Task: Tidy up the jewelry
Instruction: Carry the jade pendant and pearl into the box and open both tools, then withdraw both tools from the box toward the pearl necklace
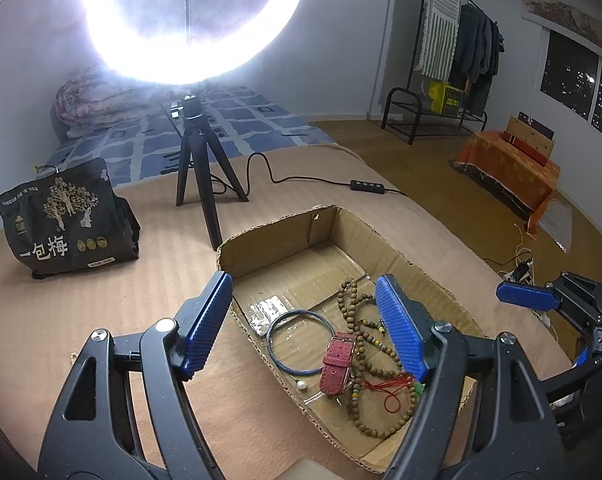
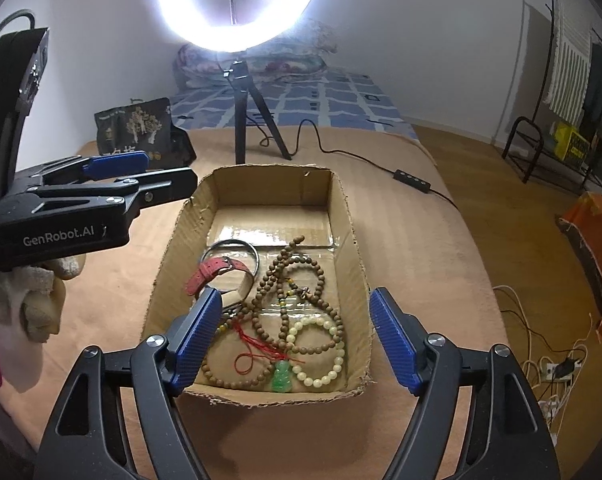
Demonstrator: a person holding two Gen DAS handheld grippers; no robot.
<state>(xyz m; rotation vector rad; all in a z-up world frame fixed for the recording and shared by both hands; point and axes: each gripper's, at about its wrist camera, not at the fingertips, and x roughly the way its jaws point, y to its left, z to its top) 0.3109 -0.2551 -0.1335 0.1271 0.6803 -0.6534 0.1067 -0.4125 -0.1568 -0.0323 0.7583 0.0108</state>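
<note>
A shallow cardboard box [image 1: 421, 264] [image 2: 353, 232] sits on the tan mat. In it lie a blue bangle [image 1: 301, 342], a red watch strap [image 1: 337, 364] [image 2: 211, 274], long brown bead strings [image 1: 353, 300] [image 2: 305, 276], a red cord [image 1: 393, 394] [image 2: 257, 344], a green jade pendant [image 2: 281, 378] and a pale bead bracelet [image 2: 321, 350]. My left gripper [image 1: 307, 324] is open and empty above the box's near left part; it also shows in the right wrist view [image 2: 115, 166]. My right gripper [image 2: 297, 340] is open and empty over the box's near end.
A ring light on a black tripod [image 1: 197, 160] [image 2: 245, 120] stands behind the box, its cable and switch [image 1: 371, 185] on the mat. A dark snack bag [image 1: 67, 220] [image 2: 141, 128] stands at the left. A bed, clothes rack [image 1: 461, 52] and floor cables [image 2: 549, 368] lie beyond.
</note>
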